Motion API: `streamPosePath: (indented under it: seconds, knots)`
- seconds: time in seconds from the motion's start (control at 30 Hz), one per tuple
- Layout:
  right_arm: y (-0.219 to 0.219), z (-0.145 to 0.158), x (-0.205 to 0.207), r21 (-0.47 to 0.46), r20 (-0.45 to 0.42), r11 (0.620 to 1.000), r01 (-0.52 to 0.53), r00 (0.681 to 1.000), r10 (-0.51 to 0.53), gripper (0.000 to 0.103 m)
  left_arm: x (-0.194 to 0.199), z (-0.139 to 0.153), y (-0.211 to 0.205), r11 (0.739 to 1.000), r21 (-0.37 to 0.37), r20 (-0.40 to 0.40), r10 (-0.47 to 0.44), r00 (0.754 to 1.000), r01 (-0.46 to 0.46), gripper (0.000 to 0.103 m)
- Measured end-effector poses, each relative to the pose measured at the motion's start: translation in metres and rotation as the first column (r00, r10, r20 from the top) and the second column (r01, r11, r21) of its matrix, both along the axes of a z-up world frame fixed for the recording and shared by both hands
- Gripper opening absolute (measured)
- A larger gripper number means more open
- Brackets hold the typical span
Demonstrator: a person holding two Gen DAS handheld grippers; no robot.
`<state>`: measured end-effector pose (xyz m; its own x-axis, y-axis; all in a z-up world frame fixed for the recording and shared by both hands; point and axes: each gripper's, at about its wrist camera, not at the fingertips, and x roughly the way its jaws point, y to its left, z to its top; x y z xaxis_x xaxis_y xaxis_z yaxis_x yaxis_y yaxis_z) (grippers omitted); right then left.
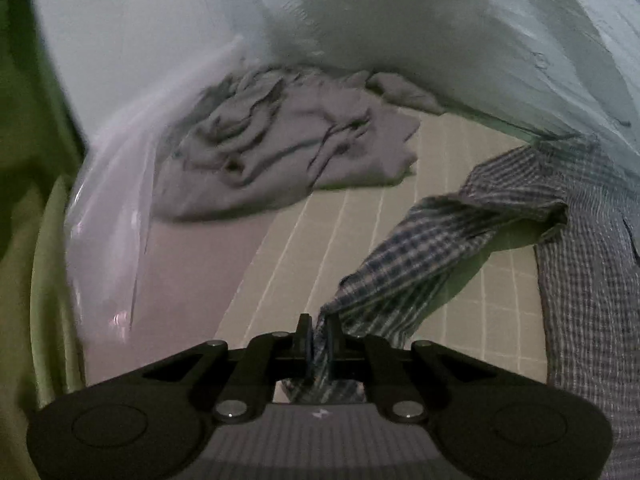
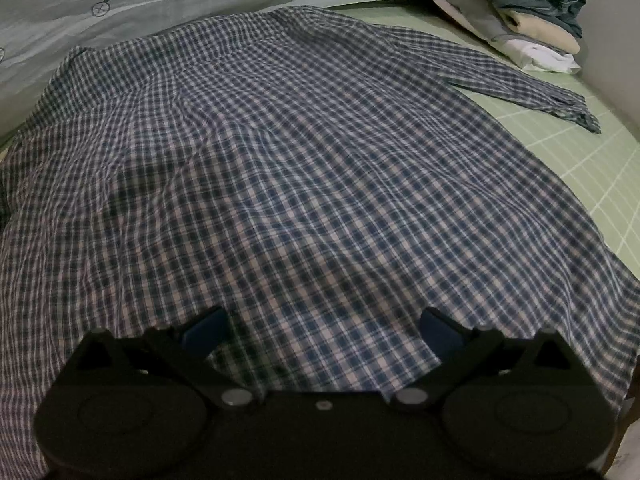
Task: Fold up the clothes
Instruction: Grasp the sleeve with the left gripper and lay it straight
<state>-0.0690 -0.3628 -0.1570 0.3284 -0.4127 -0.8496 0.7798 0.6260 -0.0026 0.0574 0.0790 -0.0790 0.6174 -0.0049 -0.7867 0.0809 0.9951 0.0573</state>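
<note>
Checked sleeve pinched in the left gripper

The cuff end of the checked shirt (image 1: 460, 240) was clamped between the closed jaws of the left gripper (image 1: 319, 342), its sleeve stretched away to the right above the green gridded mat (image 1: 360, 240); a crumpled grey garment (image 1: 288, 140) was seen farther off, left.

woven checked shirt (image 2: 304, 168), glossy plastic bag (image 1: 116, 220)

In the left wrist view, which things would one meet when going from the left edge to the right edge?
Clear plastic bag → crumpled grey garment → checked sleeve held in the shut jaws of the left gripper → body of the checked shirt.
</note>
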Motion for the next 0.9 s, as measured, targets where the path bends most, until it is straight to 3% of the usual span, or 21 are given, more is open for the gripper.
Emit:
streamPosePath:
  seconds: [0.17,0.27,0.33,0.4,0.43,0.47,0.53,0.6,0.63,0.67,0.73,0.77,0.8,0.87,0.9]
  knots:
    - [0.000,0.000,0.000,0.002,-0.002,1.000,0.002,1.000,-0.002,0.103,0.017,0.009,0.013,0.998,0.053,0.056,0.019,0.998,-0.022,0.008]
    - [-0.001,0.000,0.001,0.006,-0.004,1.000,0.001,1.000,-0.001,0.103,0.038,0.031,0.013,0.994,0.100,0.172,0.023,0.985,-0.041,0.008]
    - [-0.001,0.000,0.000,0.008,-0.006,1.000,0.000,1.000,0.000,0.103,0.041,0.053,0.012,0.994,0.087,0.292,0.034,0.956,-0.062,0.008]
    - [-0.002,0.000,-0.001,0.009,-0.006,1.000,0.000,1.000,0.000,0.103,0.032,0.068,0.010,0.996,0.058,0.414,0.041,0.909,-0.071,0.015]
    - [-0.002,0.000,-0.002,0.009,-0.006,1.000,0.000,1.000,0.000,0.103,0.025,0.070,0.006,0.993,0.083,0.455,0.035,0.890,-0.081,0.017]
    - [-0.002,0.000,-0.003,0.009,-0.006,1.000,0.001,1.000,-0.001,0.103,0.019,0.066,0.000,0.987,0.136,0.466,0.014,0.885,-0.087,0.018]
    - [-0.001,-0.001,-0.004,0.005,-0.002,1.000,0.004,1.000,-0.004,0.103,0.012,0.042,-0.007,0.977,0.207,0.382,-0.043,0.923,-0.041,0.018]
    - [0.001,-0.001,-0.005,0.001,0.000,1.000,0.007,1.000,-0.007,0.103,0.010,0.013,-0.003,0.989,0.145,0.196,-0.055,0.979,0.026,0.018]
    - [0.001,-0.001,-0.004,0.002,-0.001,1.000,0.008,1.000,-0.008,0.103,0.008,0.003,0.001,0.994,0.097,0.120,-0.051,0.991,0.039,0.019]
    - [0.001,0.000,-0.004,0.004,-0.003,1.000,0.009,1.000,-0.009,0.103,0.006,-0.006,0.005,0.998,0.049,0.053,-0.046,0.998,0.043,0.022]
    - [0.002,0.000,-0.003,0.006,-0.006,1.000,0.012,1.000,-0.012,0.103,0.002,-0.012,0.018,0.999,-0.041,0.002,-0.002,1.000,0.002,0.034]
    - [0.003,0.000,-0.003,0.006,-0.006,1.000,0.016,1.000,-0.016,0.103,0.000,-0.014,0.025,0.996,-0.084,-0.019,0.022,1.000,-0.024,0.045]
    - [0.003,0.000,-0.003,0.005,-0.006,1.000,0.019,1.000,-0.019,0.103,0.000,-0.012,0.031,0.992,-0.114,-0.017,0.049,0.999,-0.050,0.058]
    - [0.005,0.000,-0.003,0.004,-0.005,1.000,0.028,1.000,-0.028,0.103,0.003,-0.008,0.043,0.982,-0.158,-0.001,0.104,0.995,-0.102,0.071]
    - [0.005,0.000,-0.003,0.003,-0.005,0.999,0.032,0.999,-0.032,0.103,0.007,-0.007,0.048,0.977,-0.173,0.002,0.130,0.992,-0.128,0.072]
